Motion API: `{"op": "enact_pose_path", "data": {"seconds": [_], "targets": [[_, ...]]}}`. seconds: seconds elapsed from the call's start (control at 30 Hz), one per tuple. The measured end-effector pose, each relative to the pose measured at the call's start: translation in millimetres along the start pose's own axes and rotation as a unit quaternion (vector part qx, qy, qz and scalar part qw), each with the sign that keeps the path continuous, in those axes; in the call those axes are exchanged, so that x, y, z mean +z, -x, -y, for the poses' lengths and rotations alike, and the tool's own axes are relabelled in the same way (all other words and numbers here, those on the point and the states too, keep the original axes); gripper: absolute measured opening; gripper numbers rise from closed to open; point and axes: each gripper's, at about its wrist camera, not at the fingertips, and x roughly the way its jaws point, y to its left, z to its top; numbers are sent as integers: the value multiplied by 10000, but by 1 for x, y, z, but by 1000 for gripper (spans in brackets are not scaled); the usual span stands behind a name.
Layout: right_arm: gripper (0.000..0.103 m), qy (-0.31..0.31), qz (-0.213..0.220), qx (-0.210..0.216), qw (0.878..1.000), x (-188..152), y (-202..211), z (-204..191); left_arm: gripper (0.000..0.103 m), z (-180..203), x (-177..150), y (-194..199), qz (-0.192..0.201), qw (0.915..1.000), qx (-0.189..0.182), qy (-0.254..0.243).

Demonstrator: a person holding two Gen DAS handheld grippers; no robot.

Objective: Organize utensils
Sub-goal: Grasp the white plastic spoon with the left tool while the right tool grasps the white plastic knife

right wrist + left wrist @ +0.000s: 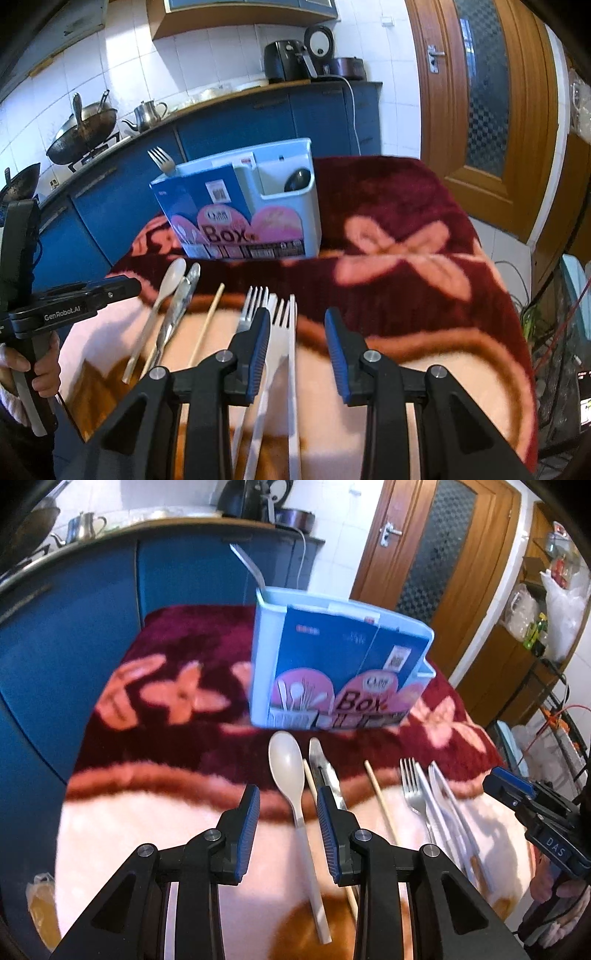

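On the blanket-covered counter (pixel 110 830) before us, the utensils lie in a row in front of the box (pixel 332 664), none touching it. Farthest left is the beige spoon (pixel 291 771), bowl toward the box; our left tongs (pixel 288 808) hover above it, spread wide, holding nothing, with the spoon's handle running between the two fingers in the left wrist view. Just beside the spoon lies a chopstick (pixel 309 775), then a metal piece (pixel 325 768) we cannot name for sure. A second chopstick (pixel 380 801) lies a little apart to the right. Next come the metal fork (pixel 413 786) and, close against it, the white plastic fork (pixel 280 314) and knife (pixel 293 350). Our right tongs (pixel 297 332) hang over these, also spread and empty, the left finger covering part of the metal fork. Behind, another fork (pixel 162 160) stands upright in the box's left compartment.
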Motion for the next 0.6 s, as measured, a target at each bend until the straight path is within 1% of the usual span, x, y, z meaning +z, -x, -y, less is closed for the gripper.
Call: {"op": "enact_pose_path", "data": {"seconds": [0.27, 0.6], "targets": [[34, -108, -329, 38, 9994, -8, -12, 5, 33, 1, -6, -19, -368, 9993, 25, -25], [34, 49, -622, 125, 9980, -9, -31, 0, 33, -4, -9, -31, -533, 9986, 20, 42]]}}
